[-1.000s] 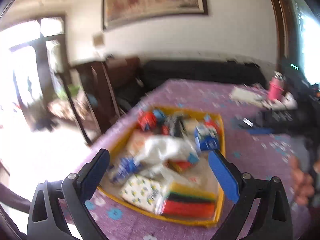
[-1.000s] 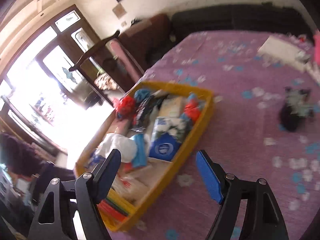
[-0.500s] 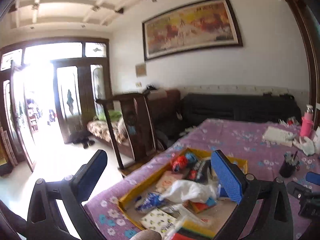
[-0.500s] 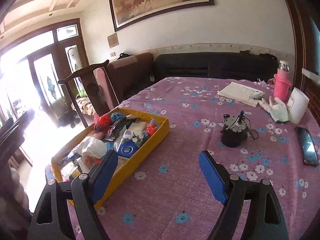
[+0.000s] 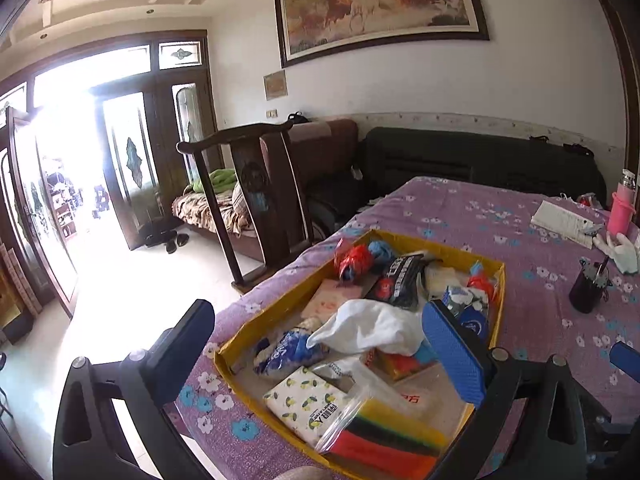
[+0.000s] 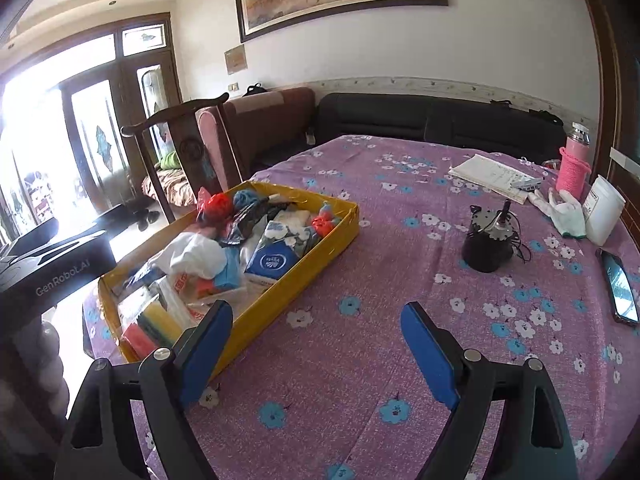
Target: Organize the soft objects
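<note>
Left wrist view: the left gripper occupies the lower frame with its blue-padded fingers spread wide and nothing between them; beyond it, lower centre, a yellow tray rests on the purple floral tablecloth; the tray contains a white cloth, a lemon-print tissue pack, a bagged stack of coloured sponges, a red-and-blue bundle and a black pouch. Right wrist view: the right gripper sits at lower centre, likewise wide open and empty, above bare tablecloth; the tray lies at centre left; a blue tissue pack lies inside it; at right, well apart from the tray, stand a black cup, a pink bottle, white gloves and a phone.
</note>
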Tool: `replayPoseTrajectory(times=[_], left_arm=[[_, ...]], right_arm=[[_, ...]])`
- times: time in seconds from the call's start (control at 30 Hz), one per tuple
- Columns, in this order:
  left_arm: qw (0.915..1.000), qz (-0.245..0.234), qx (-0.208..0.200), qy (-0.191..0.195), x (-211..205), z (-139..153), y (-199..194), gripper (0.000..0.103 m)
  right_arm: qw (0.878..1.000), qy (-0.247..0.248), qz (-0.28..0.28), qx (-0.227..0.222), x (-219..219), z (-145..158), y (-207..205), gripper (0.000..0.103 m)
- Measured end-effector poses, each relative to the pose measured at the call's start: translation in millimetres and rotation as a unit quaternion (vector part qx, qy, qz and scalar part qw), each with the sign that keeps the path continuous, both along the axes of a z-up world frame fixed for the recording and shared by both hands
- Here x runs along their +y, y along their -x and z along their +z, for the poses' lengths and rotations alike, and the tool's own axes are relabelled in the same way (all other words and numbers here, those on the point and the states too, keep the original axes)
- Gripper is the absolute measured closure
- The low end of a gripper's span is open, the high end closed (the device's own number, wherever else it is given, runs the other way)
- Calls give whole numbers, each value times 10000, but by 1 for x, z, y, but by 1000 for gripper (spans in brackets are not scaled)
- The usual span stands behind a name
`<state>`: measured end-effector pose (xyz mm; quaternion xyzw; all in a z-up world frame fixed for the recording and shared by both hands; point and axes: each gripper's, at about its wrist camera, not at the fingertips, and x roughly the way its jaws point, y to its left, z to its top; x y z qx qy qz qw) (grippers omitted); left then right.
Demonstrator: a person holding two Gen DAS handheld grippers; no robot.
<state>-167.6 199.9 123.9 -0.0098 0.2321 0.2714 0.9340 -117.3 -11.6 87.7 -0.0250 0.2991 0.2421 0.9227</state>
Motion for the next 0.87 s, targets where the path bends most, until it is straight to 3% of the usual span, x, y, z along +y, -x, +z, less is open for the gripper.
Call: replayPoseTrajectory(times=[0.6, 0.87], left_arm=[[9987, -2, 373, 355, 18, -21, -6, 0], [9976, -116, 477, 497, 15, -18, -5, 0]], right_arm=[[9988, 386, 263, 157, 37, -14, 8, 13], [9986, 272, 311, 325, 31, -16, 6, 13]])
